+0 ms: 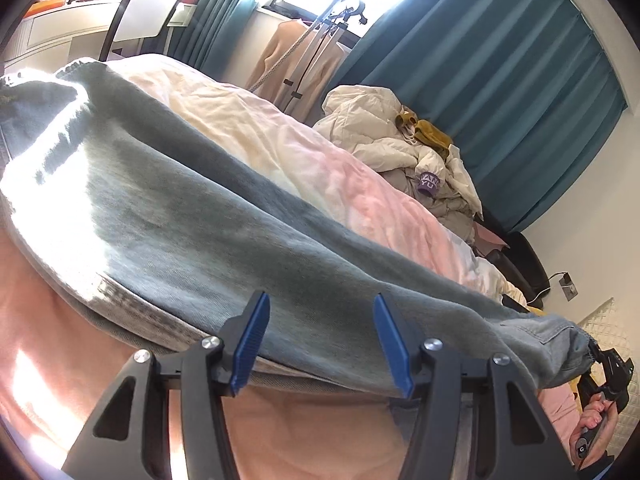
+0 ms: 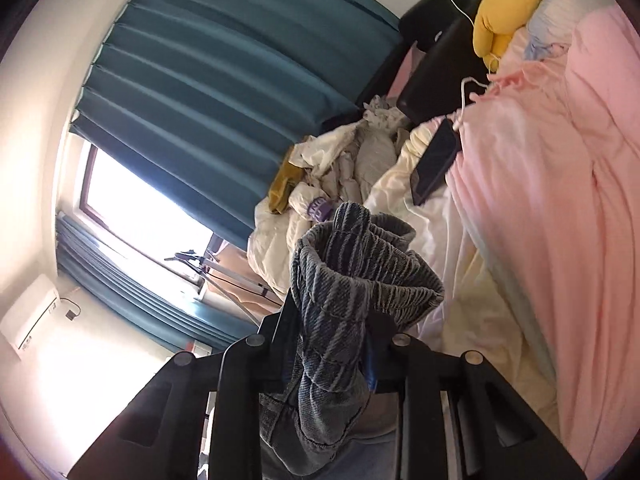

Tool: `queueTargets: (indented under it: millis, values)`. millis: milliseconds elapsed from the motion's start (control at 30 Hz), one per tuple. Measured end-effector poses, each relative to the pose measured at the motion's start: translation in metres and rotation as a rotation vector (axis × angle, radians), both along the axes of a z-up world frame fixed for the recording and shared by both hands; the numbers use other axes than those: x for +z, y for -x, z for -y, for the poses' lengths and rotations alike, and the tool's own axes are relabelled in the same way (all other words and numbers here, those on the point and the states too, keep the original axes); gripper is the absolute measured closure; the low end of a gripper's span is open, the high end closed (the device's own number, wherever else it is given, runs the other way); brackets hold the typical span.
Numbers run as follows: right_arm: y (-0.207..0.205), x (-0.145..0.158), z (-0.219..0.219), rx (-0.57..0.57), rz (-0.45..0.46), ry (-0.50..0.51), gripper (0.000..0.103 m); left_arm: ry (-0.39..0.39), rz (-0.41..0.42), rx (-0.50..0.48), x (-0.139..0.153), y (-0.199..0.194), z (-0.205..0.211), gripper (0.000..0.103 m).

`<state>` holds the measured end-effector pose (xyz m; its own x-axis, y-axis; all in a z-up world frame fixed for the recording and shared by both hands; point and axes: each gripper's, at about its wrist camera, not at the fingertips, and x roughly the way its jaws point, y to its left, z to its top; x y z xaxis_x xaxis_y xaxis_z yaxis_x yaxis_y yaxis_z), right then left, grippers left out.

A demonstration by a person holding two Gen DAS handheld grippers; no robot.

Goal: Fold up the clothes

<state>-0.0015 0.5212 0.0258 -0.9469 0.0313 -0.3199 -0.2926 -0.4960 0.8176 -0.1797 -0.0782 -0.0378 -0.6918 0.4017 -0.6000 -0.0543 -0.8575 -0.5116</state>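
Observation:
A grey-blue denim garment [image 1: 192, 232] lies stretched across the bed, its long folded edge running toward the lower right. In the left wrist view my left gripper [image 1: 320, 344] stands open at that near edge, the blue pads [image 1: 250, 344] apart on either side of the cloth without pressing it. My right gripper [image 2: 332, 320] is shut on a bunched end of the same denim [image 2: 352, 264], which stands up between the fingers. The left wrist view also shows the right gripper [image 1: 608, 372] in a hand at the far right, lifting the garment's end.
A pink and cream duvet [image 2: 560, 200] covers the bed. At its far side lie a heap of white clothing [image 1: 400, 140] and a dark phone [image 2: 436, 164] on a white cable. Behind are a yellow cushion [image 2: 508, 8], teal curtains [image 1: 500, 80] and a clothes stand [image 1: 316, 40].

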Motion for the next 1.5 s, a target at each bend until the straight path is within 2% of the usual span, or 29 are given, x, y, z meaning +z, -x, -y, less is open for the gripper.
queueTargets:
  millis: [67, 133, 267, 367, 500, 567, 700, 867, 967, 1033, 1200, 1400, 1500]
  values:
    - [-0.02, 0.01, -0.007, -0.022, -0.021, -0.018, 0.078, 0.011, 0.004, 0.0, 0.001, -0.001, -0.001, 0.047]
    - [-0.038, 0.006, -0.017, -0.035, -0.007, -0.009, 0.078, 0.018, 0.009, -0.007, 0.0, -0.001, -0.003, 0.047]
    - [-0.071, -0.023, -0.038, -0.071, 0.07, 0.06, 0.078, 0.092, 0.036, -0.008, -0.004, 0.003, -0.01, 0.047]
    - [-0.089, -0.048, -0.048, -0.09, 0.097, 0.114, 0.078, 0.131, 0.097, -0.011, -0.016, 0.008, -0.013, 0.047]
    - [-0.091, -0.051, -0.044, -0.089, 0.116, 0.095, 0.077, 0.235, 0.16, -0.03, -0.032, 0.013, -0.023, 0.047]
    - [-0.089, -0.047, -0.04, -0.087, 0.136, 0.063, 0.077, 0.313, 0.187, -0.06, -0.041, 0.016, -0.031, 0.047]
    - [-0.089, -0.051, -0.039, -0.086, 0.169, 0.07, 0.076, 0.426, 0.179, -0.095, -0.05, 0.013, -0.043, 0.047]
    - [-0.095, -0.068, -0.044, -0.091, 0.213, 0.14, 0.075, 0.445, 0.172, -0.102, -0.05, 0.011, -0.043, 0.047]
    - [-0.096, -0.067, -0.043, -0.089, 0.215, 0.13, 0.075, 0.449, 0.17, -0.099, -0.048, 0.01, -0.042, 0.047]
    - [-0.092, -0.055, -0.036, -0.086, 0.216, 0.068, 0.075, 0.455, 0.164, -0.096, -0.045, 0.009, -0.041, 0.047]
    - [-0.064, 0.009, 0.015, -0.04, 0.18, -0.186, 0.075, 0.46, 0.119, -0.113, -0.031, 0.004, -0.042, 0.047]
    - [-0.021, 0.074, 0.114, 0.043, 0.111, -0.471, 0.075, 0.538, 0.015, -0.096, 0.002, -0.01, -0.044, 0.047]
    - [0.001, 0.094, 0.171, 0.099, 0.079, -0.615, 0.076, 0.513, -0.035, -0.076, 0.02, -0.017, -0.033, 0.047]
